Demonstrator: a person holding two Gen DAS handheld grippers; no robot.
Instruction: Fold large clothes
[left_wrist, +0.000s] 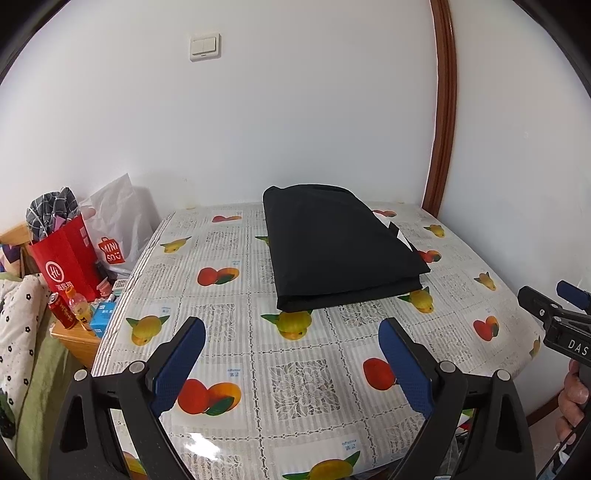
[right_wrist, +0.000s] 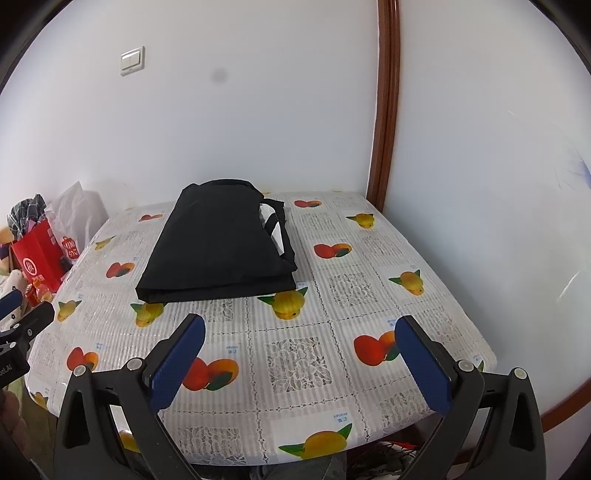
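A black garment (left_wrist: 340, 251) (right_wrist: 221, 243) lies folded into a flat rectangle on the far half of a table (left_wrist: 295, 387) (right_wrist: 295, 362) covered with a fruit-print cloth. A bit of white lining shows at the garment's right edge. My left gripper (left_wrist: 291, 326) hovers over the near part of the table, open, with nothing between its blue pads (left_wrist: 177, 365). My right gripper (right_wrist: 301, 322) is likewise open and empty, short of the garment. Each gripper shows at the edge of the other's view: the right gripper (left_wrist: 554, 306) and the left gripper (right_wrist: 26, 321).
Left of the table stand a red paper bag (left_wrist: 66, 258) stuffed with cloth and a white shopping bag (left_wrist: 114, 229). A can and a bottle (left_wrist: 70, 310) sit on a low wooden stand. White walls close the back and right, with a brown door frame (left_wrist: 441, 110).
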